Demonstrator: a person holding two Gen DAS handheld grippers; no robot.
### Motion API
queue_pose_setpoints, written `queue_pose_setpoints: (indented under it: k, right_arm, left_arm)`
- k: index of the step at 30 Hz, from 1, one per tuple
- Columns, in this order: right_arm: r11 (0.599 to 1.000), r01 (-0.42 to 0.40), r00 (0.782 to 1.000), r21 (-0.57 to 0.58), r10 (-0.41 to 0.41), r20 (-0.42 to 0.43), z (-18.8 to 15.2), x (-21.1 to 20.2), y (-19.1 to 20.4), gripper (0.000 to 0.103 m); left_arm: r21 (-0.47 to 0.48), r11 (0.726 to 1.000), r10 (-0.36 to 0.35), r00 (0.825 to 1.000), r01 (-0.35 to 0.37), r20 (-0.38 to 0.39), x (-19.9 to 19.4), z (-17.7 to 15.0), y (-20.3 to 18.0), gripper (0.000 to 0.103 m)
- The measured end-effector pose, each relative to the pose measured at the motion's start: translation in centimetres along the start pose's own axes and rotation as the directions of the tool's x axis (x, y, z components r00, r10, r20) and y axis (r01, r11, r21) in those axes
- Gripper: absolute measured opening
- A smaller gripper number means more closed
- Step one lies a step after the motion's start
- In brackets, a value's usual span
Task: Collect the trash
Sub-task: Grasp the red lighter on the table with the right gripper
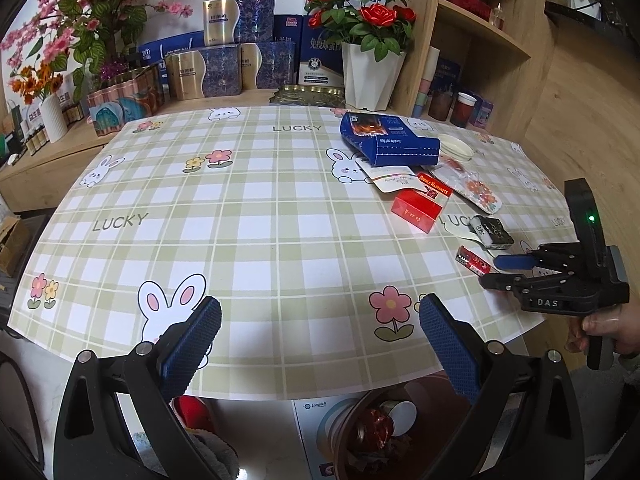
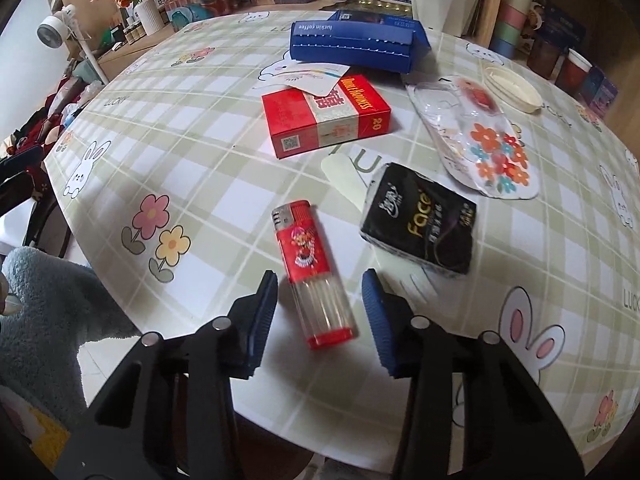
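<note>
A red lighter (image 2: 314,274) lies on the checked tablecloth (image 2: 200,152), its clear end between the open fingers of my right gripper (image 2: 320,286), which is not closed on it. Beyond it lie a black tissue pack (image 2: 420,218), a red cigarette box (image 2: 326,114), a flowered plastic wrapper (image 2: 476,136), a white card (image 2: 308,76), a blue coffee box (image 2: 356,44) and a white lid (image 2: 512,88). My left gripper (image 1: 320,320) is open and empty over the table's near edge. The right gripper (image 1: 490,270) also shows in the left wrist view, beside the lighter (image 1: 474,262).
A brown bin (image 1: 384,432) with trash in it stands below the table's near edge. Boxes, flower pots (image 1: 370,76) and a gold tray (image 1: 310,94) line the back of the table. A wooden shelf (image 1: 480,32) stands at the right.
</note>
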State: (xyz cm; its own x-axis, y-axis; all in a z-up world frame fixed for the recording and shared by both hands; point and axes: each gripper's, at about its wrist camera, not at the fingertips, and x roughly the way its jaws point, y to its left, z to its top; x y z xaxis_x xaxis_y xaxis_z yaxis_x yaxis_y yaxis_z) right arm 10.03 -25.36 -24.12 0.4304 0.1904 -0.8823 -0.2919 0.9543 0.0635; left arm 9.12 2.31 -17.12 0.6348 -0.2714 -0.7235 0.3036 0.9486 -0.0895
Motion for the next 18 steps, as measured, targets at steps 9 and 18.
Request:
queue_pose_setpoints:
  k: [9, 18]
  right_arm:
    - [0.998, 0.017, 1.0, -0.069, -0.017, 0.004, 0.6, 0.4, 1.2, 0.028]
    - [0.998, -0.056, 0.991, 0.025, 0.053, 0.119, 1.5, -2.5, -0.1, 0.027]
  left_arm:
    - [-0.031, 0.998, -0.046, 0.998, 0.045, -0.033, 1.5, 0.7, 0.0, 0.097]
    - [-0.044, 0.99, -0.134, 0.989, 0.132, -0.055, 3.8, 3.7, -1.4, 0.097]
